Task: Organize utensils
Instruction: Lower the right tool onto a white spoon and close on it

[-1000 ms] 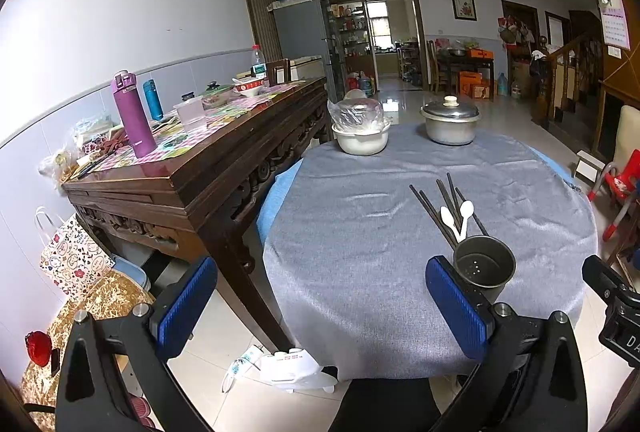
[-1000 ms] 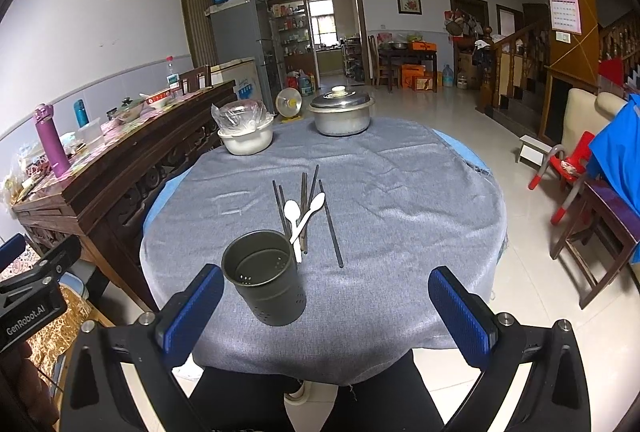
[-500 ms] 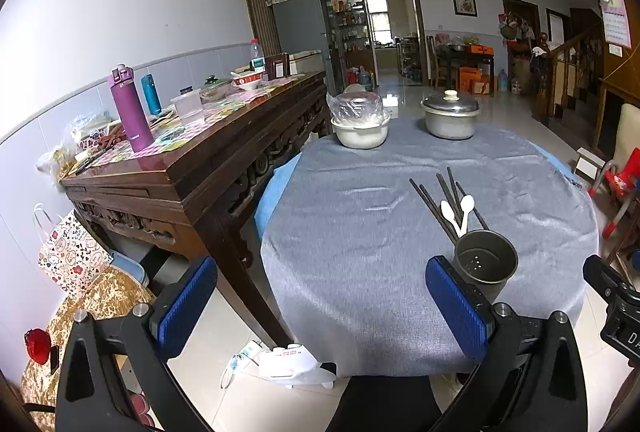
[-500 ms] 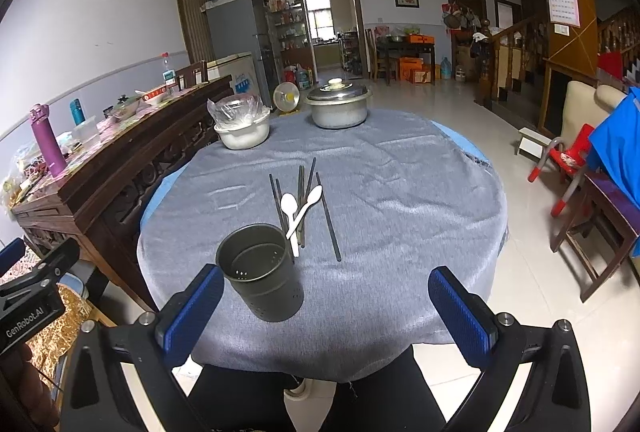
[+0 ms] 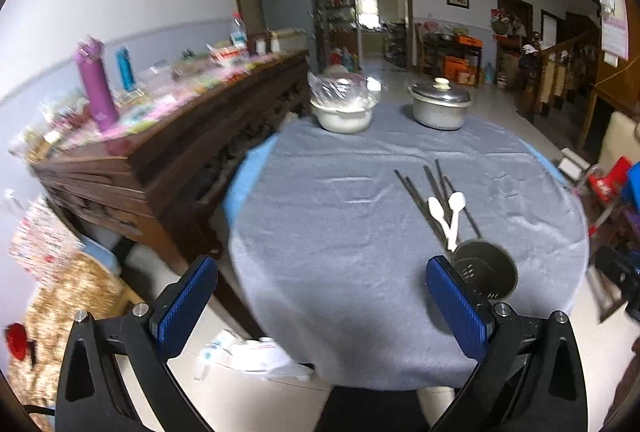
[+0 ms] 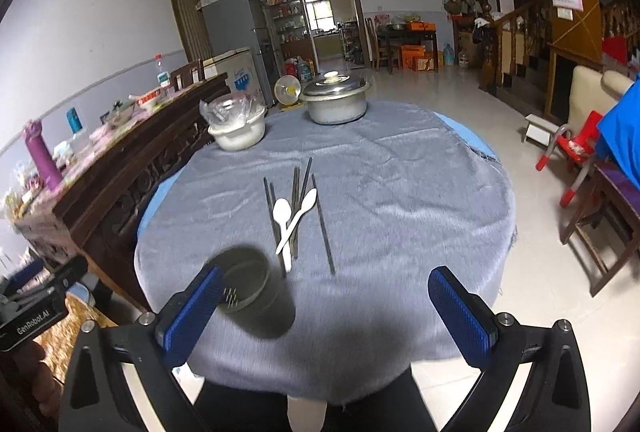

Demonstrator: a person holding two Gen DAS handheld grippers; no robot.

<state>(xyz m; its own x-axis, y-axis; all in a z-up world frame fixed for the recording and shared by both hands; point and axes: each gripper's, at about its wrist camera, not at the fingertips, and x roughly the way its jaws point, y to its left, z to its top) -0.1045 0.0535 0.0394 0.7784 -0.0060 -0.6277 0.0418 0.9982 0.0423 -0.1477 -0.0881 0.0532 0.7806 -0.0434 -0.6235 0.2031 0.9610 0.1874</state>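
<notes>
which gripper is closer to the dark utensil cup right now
Judging by both views, about equal. The left gripper has the utensil cup just off its right finger; the right gripper has the cup beside its left finger. Both open, neither touching.

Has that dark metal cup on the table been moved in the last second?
No. The dark cup stands at the near ends of the white spoons and chopsticks, as before. Only the cameras have shifted; both grippers hang open and apart from it.
</notes>
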